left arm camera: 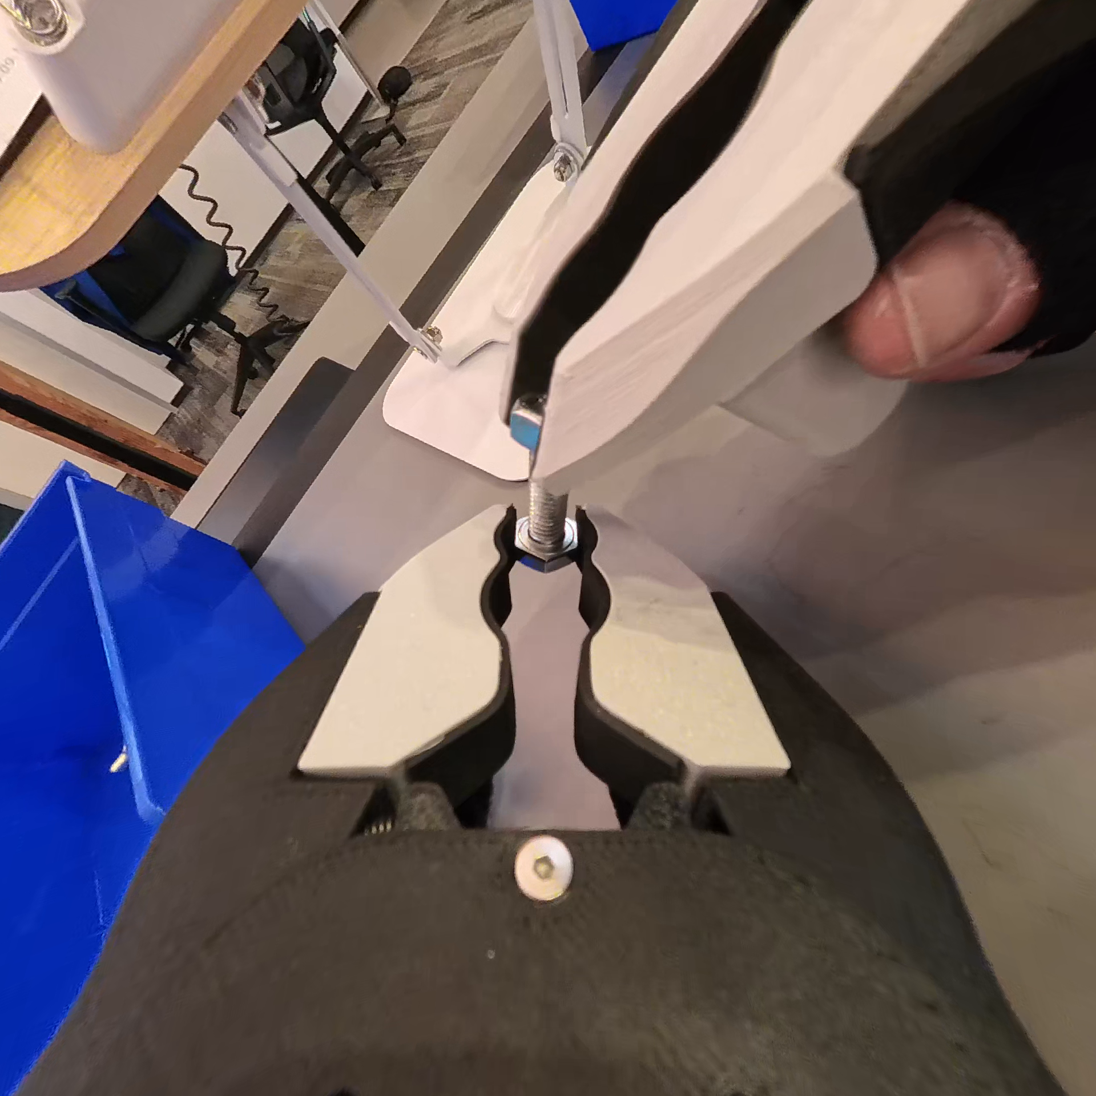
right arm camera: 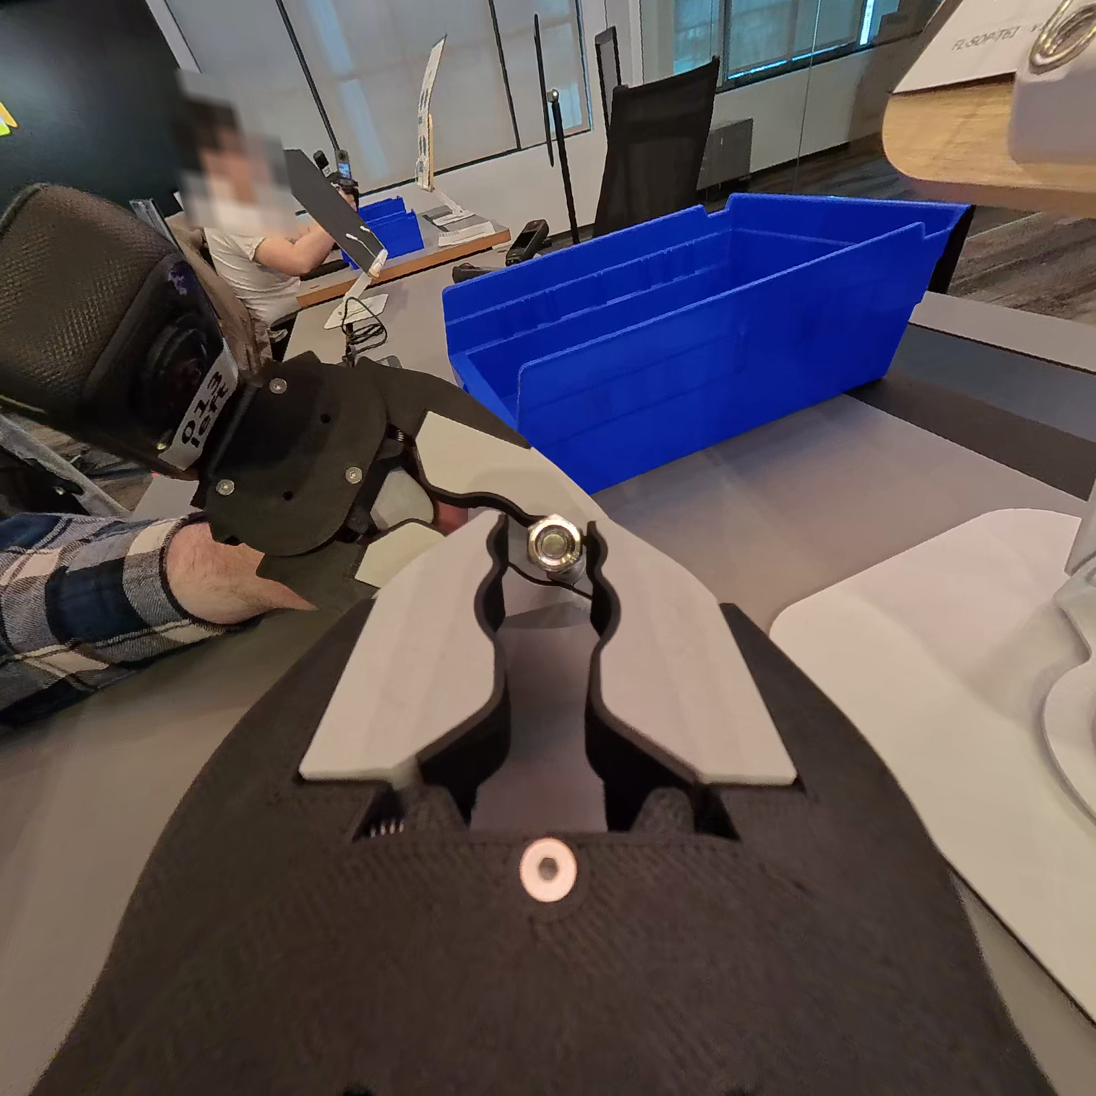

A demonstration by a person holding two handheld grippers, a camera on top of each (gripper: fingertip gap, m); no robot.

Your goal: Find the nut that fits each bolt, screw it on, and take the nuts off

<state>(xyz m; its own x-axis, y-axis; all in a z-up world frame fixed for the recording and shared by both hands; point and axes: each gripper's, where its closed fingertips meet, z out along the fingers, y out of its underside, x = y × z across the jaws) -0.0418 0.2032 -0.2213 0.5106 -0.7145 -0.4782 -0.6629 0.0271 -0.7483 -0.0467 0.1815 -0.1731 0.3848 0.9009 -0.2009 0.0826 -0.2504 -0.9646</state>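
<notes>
I see my left hand-held gripper (left arm camera: pixel 544 542) pinching the hex nut (left arm camera: pixel 541 548) above the surface (left arm camera: pixel 889 593); the right hand-held gripper (right arm camera: pixel 544 548) stands spread around the bolt's head (right arm camera: pixel 554 544), one pad apart; I'd re-clamp squarely, then turn along the thread.

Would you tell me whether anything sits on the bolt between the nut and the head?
Nothing visible does. Bare thread runs from the nut, pinched in the left gripper, up to the head at the right gripper's tips.
</notes>
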